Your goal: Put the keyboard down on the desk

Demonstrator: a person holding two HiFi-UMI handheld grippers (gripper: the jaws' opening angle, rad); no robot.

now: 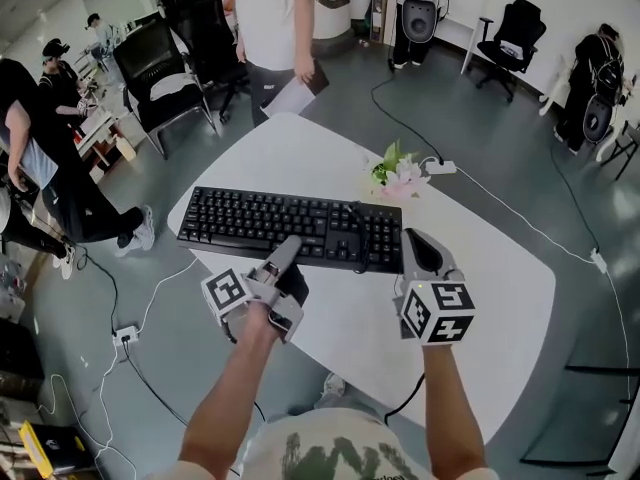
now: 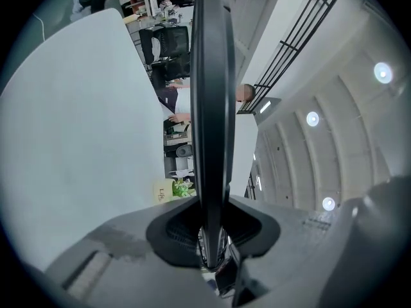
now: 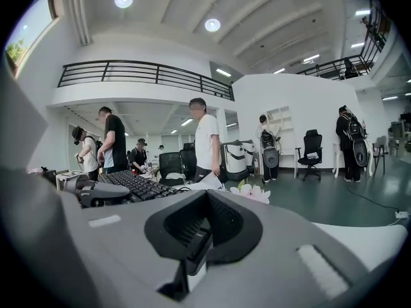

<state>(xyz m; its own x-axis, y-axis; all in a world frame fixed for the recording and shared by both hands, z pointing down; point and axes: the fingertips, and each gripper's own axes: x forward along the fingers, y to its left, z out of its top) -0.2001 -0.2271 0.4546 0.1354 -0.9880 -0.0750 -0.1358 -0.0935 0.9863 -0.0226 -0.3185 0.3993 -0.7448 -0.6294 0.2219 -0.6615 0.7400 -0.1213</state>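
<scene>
A black keyboard (image 1: pixel 270 223) stretches across the white desk (image 1: pixel 480 298), its cable looped over its right end. My left gripper (image 1: pixel 288 253) is shut on the keyboard's near edge. In the left gripper view the keyboard (image 2: pixel 212 108) runs as a dark slab straight out from between the jaws of the left gripper (image 2: pixel 212 236), beside the desk (image 2: pixel 77 140). I cannot tell whether the keyboard touches the desk. My right gripper (image 1: pixel 422 248) sits just off the keyboard's right end. In its own view the right gripper (image 3: pixel 199 226) is shut with nothing in it, and the keyboard (image 3: pixel 131 183) lies to its left.
A small pot of pink flowers (image 1: pixel 398 173) stands on the desk behind the keyboard's right end, beside a white plug (image 1: pixel 440 167) whose cable runs to the floor. A person (image 1: pixel 275 18) with papers stands past the far edge. Black office chairs (image 1: pixel 160 73) are at far left.
</scene>
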